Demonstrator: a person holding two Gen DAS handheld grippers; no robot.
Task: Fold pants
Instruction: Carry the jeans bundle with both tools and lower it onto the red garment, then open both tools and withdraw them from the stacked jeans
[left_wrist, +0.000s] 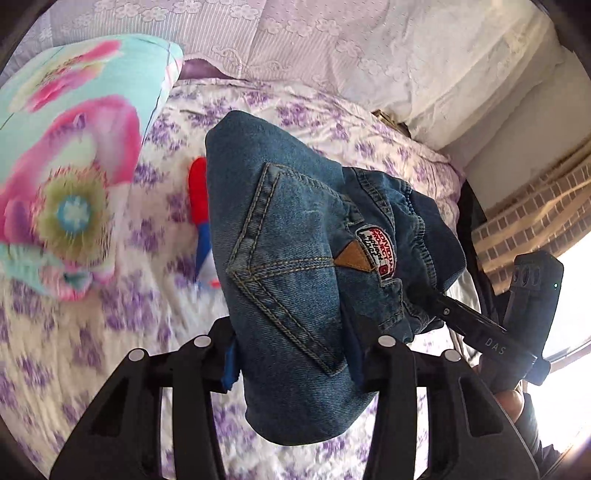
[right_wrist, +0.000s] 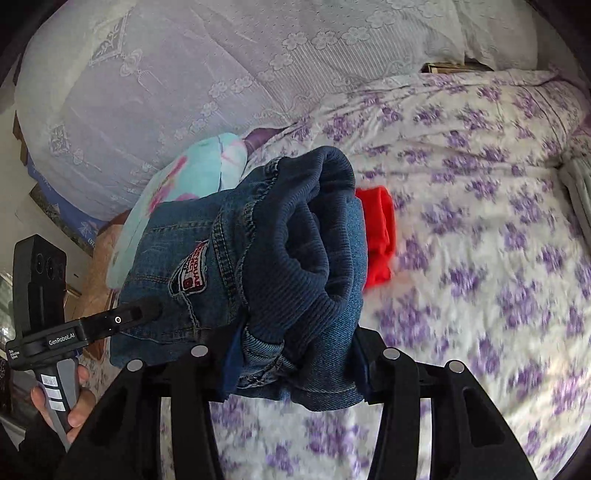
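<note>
Small blue denim pants (left_wrist: 291, 266) with a back pocket and a sewn patch are folded into a thick bundle and held up off the bed. My left gripper (left_wrist: 295, 365) is shut on one side of the bundle. My right gripper (right_wrist: 291, 365) is shut on the other side, at the waistband end of the pants (right_wrist: 295, 258), where the dark ribbed lining shows. Each gripper also shows in the other's view, the right one (left_wrist: 439, 310) and the left one (right_wrist: 147, 310), both clamped into the denim.
The bed (right_wrist: 480, 221) has a white cover with purple flowers. A turquoise and pink floral pillow (left_wrist: 74, 155) lies to the left. A red folded garment (right_wrist: 378, 236) lies on the bed behind the pants. White lace pillows (left_wrist: 332, 44) stand at the back.
</note>
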